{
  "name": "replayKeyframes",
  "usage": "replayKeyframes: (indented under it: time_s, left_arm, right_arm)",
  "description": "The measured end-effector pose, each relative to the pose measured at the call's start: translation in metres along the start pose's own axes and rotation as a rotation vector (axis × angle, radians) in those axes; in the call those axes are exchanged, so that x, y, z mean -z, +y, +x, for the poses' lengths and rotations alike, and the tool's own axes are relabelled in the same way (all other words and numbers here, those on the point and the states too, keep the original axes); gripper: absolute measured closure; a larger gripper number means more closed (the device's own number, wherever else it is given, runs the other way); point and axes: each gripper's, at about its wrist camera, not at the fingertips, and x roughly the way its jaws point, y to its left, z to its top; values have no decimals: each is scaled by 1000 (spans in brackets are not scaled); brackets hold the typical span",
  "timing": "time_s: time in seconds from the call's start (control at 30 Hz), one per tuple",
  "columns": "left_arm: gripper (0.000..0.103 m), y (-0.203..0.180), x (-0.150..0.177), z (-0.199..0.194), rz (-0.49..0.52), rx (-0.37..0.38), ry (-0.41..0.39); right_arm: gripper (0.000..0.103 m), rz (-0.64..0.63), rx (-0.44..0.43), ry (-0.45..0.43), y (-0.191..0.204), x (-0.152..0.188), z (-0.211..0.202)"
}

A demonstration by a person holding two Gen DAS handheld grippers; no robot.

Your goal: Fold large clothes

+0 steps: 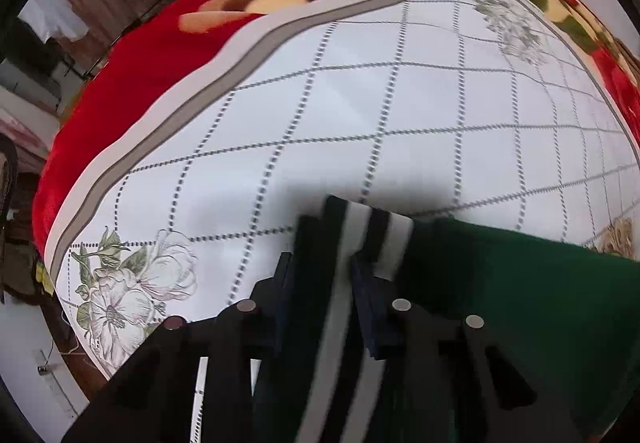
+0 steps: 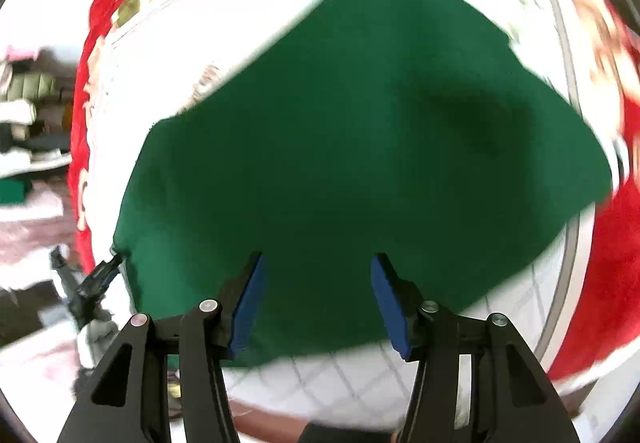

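The left tongs (image 1: 338,263) are clamped on the striped cuff (image 1: 360,239) of a green garment (image 2: 352,131), the dark green and white bands running up between the two blue pads (image 1: 366,295) and poking out past their tips. From the left wrist view, the rest of the garment trails off to the right as a plain green slope, lifted a little above the white cloth (image 1: 360,115) below it.

The right tongs (image 2: 318,299) stand wide apart with nothing between them, hovering over the near part of the garment. In the right wrist view the garment spreads out as a broad green sheet across the white cloth, its far corner pointing up and away, a darker crease or shadow right of its middle. The picture is blurred, so its edges are soft.

The white cloth carries a dotted grey diamond grid, a grey border band and pale flower prints (image 1: 132,283) near its corners. It lies over a red blanket (image 1: 168,55) with tan and cream flower shapes, which shows along the far and side edges in both views. At the left edge of the right wrist view a dark tool-like shape (image 2: 94,283) sits by the garment's corner; I cannot tell what it is
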Motion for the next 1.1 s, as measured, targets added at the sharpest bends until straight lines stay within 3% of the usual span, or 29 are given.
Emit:
replayKeyframes:
  time_s: [0.17, 0.27, 0.33, 0.4, 0.43, 0.47, 0.57, 0.67, 0.73, 0.83, 0.9, 0.97, 1.1]
  left_arm:
    - [72, 3, -3, -1, 19, -8, 13]
    - [72, 1, -3, -7, 39, -30, 7]
    - [68, 0, -3, -18, 30, -27, -12]
    - [36, 1, -4, -38, 15, 3, -45]
    - [13, 2, -4, -47, 3, 23, -56]
    - [10, 2, -4, -56, -11, 37, -73]
    - [10, -5, 5, -75, -29, 53, -111]
    - [10, -21, 18, -64, 16, 23, -88]
    - [10, -26, 29, -45, 34, 5, -33]
    - [10, -28, 42, -33, 13, 6, 30]
    - [10, -25, 52, -50, -16, 27, -4]
    - [10, -23, 62, -64, -25, 12, -18]
    - [10, -7, 94, -86, -134, 47, 19]
  right_arm:
    - [59, -123, 13, -25, 51, -73, 44]
    - [59, -215, 138, -16, 70, -102, 90]
    - [57, -138, 122, 47, 60, -119, 116]
    - [57, -90, 103, 64, 58, -124, 108]
    - [57, -83, 92, 65, 56, -124, 103]
    - [58, -73, 72, 67, 54, -122, 94]
    - [58, -64, -32, 73, 53, -106, 62]
    - [58, -145, -47, 99, 61, -75, 43]
    - [58, -199, -7, 205, 66, -54, 64]
    - [59, -294, 112, 181, 72, -48, 98]
    - [54, -327, 168, 130, 87, -56, 103]
    - [51, -333, 204, 145, 97, -63, 102]
    - [52, -219, 62, 154, 72, -67, 51]
